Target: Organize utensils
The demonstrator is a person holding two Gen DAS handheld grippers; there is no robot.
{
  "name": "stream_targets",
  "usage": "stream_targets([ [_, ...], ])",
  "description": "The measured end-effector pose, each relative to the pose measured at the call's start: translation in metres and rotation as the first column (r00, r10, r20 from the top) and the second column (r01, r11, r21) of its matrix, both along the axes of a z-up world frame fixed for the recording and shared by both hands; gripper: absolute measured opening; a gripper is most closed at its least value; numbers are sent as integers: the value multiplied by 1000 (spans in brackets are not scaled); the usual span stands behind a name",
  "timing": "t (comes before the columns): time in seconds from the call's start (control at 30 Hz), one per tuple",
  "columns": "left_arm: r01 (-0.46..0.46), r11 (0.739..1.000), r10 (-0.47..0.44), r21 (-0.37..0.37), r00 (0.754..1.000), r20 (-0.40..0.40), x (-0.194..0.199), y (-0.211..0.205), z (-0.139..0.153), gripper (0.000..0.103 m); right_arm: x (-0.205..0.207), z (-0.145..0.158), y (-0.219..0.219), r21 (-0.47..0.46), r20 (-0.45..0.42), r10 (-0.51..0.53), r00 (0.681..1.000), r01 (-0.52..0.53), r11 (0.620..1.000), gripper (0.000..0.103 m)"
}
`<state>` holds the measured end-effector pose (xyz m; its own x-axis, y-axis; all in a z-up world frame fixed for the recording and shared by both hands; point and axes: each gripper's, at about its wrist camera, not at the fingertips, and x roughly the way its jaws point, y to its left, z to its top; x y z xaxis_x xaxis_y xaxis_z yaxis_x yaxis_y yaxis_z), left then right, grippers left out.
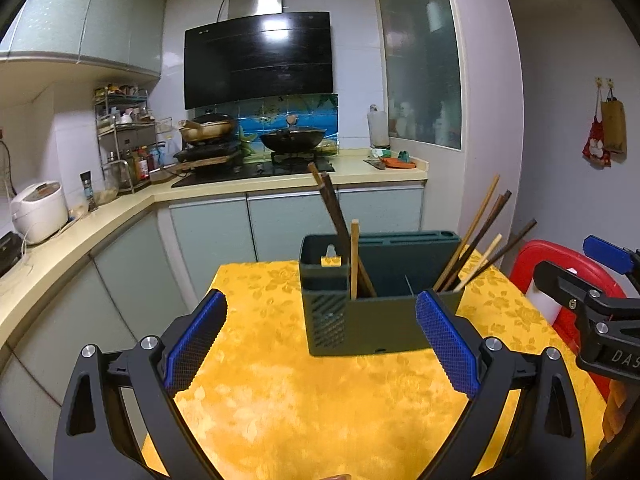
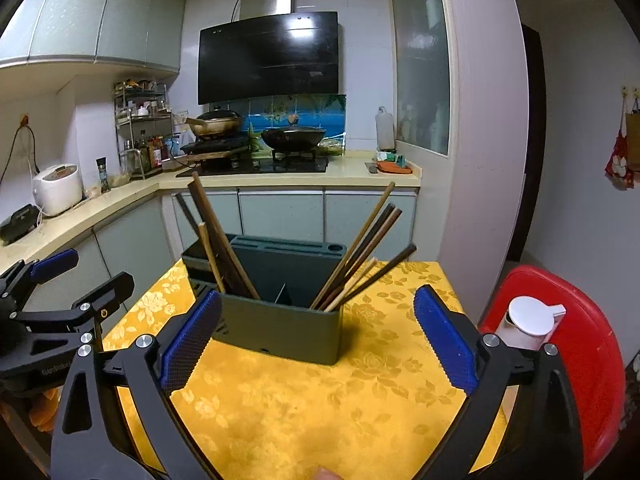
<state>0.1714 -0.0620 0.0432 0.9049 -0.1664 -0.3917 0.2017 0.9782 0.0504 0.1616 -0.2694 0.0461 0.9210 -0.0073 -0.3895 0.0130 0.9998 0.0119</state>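
Note:
A dark green utensil holder (image 1: pixel 372 320) (image 2: pixel 280 328) stands on the yellow flowered tablecloth (image 1: pixel 320 400) (image 2: pixel 320 400). Several wooden chopsticks lean out of it: one bunch in the left compartment (image 1: pixel 336 216) (image 2: pixel 216 224), another in the right compartment (image 1: pixel 476 240) (image 2: pixel 364 252). My left gripper (image 1: pixel 322 344) is open, blue pads wide apart, just short of the holder with nothing between them. My right gripper (image 2: pixel 316 340) is open too and holds nothing. Each gripper also shows at the edge of the other's view: the right gripper (image 1: pixel 592 300) and the left gripper (image 2: pixel 60 304).
A red plastic stool (image 2: pixel 580 360) (image 1: pixel 568 264) stands right of the table, with a white-capped bottle (image 2: pixel 528 320) on it. Behind the table runs an L-shaped kitchen counter (image 1: pixel 120 208) with a stove, pans (image 1: pixel 292 138), a rice cooker (image 1: pixel 40 212) and a spice rack.

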Motion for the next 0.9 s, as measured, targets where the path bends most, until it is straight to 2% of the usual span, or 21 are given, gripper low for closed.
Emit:
stream_targets([
  [0.23, -17, 1000, 17, -18, 1000, -12, -22, 12, -14, 92, -19, -11, 9, 4, -6, 3, 1000, -3, 1000, 95],
  [0.6, -29, 999, 29, -37, 1000, 1, -47, 22, -23, 92, -51, -17, 21, -28, 53, 1, 999, 1, 1000, 95],
  [0.9, -35, 998, 35, -51, 999, 4, -63, 27, -33, 92, -68, -30, 22, -5, 61, 4, 998, -3, 1000, 96],
])
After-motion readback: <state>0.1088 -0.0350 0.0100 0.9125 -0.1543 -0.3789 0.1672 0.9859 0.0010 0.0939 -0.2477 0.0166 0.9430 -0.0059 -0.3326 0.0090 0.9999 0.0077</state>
